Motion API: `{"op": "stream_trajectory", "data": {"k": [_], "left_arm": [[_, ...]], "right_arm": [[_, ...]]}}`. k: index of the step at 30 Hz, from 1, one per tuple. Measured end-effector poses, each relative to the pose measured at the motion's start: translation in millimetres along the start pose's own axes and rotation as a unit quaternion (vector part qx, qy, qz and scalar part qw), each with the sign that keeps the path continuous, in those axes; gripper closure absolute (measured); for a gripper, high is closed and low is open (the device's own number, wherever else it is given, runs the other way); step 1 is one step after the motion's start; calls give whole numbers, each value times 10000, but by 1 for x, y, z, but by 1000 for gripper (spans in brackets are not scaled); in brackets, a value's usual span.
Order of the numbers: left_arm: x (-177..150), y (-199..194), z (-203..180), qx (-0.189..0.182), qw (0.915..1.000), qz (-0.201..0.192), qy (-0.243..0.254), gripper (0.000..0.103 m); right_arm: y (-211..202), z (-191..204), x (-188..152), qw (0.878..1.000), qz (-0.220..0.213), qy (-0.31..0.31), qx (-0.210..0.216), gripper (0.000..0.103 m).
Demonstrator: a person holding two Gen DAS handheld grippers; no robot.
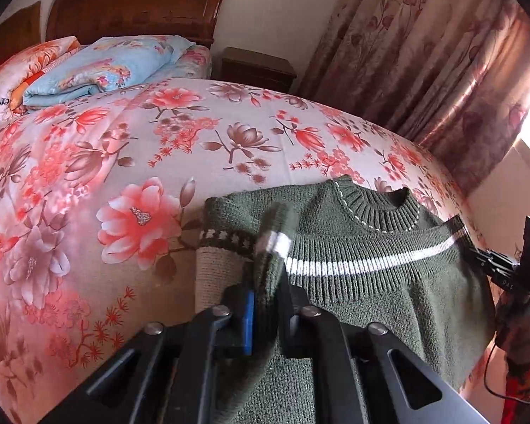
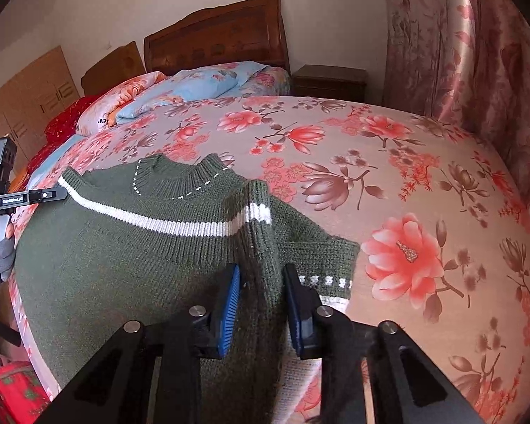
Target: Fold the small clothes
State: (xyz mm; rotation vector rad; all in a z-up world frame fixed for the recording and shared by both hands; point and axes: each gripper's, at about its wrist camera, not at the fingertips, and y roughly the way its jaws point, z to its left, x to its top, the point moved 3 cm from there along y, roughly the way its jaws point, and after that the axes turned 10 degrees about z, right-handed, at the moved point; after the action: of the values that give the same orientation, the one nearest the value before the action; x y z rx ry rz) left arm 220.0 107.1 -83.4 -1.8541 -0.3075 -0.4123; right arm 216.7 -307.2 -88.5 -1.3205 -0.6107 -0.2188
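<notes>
Sweater, green knit, on bed: my right claw and left claw each pinch a shoulder ridge; thin bites may slip, spoiling the fold.

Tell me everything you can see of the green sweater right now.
The green sweater is a small chunky knit with a ribbed crew neck, a white chest stripe and short patterned sleeves. It lies front up on the floral bedsheet. The left gripper and right gripper each pinch a raised fold at a shoulder.
</notes>
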Motion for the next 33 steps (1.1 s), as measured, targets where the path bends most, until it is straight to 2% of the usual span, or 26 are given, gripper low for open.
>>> {"op": "stream_trajectory", "data": {"k": [1,5,10,13,15,17,18,20,22,24,27,29,31,33], "left_arm": [[-1,-5,-3,-80,9999,-108,65,0],[1,-42,-16,-125,9971,-691,279,0],[38,-58,-18,-130,9952,-955,197,0],[60,-23,-8,-113,9977,-665,-2,0],[61,14,1,-139,9994,-298,-144,0],[54,45,9,0,9998,-17,-221,0],[53,46,12,-125,9994,-48,-311,0],[52,38,17,-237,9986,-199,-434,0],[50,39,19,-157,9988,-152,-449,0],[49,32,16,-88,9984,-254,-500,0],[50,0,1,666,9923,-920,-494,0],[49,-21,-18,739,9869,-1389,-355,0],[53,-25,-46,663,9882,-1382,21,0],[58,-16,-73,664,9896,-1224,369,0]], "right_arm": [[-4,1,-1,9999,-135,-54,-33,94],[-41,16,-5,9969,-754,-190,-135,95],[-82,15,20,9911,-1265,-14,-421,95],[-66,-1,41,9933,-1060,216,-412,95],[-33,-10,44,9957,-601,281,-639,95],[3,-23,37,9965,-119,574,-601,95],[18,-29,30,9958,38,687,-597,95],[20,-35,24,9957,-124,837,-364,94],[14,-38,24,9958,-175,889,-152,92],[7,-39,25,9956,-125,919,-157,88],[-18,-32,33,9937,-326,997,-405,80],[-35,-17,41,9928,-604,859,-582,77],[-39,6,51,9937,-722,611,-601,77],[-28,32,60,9966,-599,369,-423,76]]}}
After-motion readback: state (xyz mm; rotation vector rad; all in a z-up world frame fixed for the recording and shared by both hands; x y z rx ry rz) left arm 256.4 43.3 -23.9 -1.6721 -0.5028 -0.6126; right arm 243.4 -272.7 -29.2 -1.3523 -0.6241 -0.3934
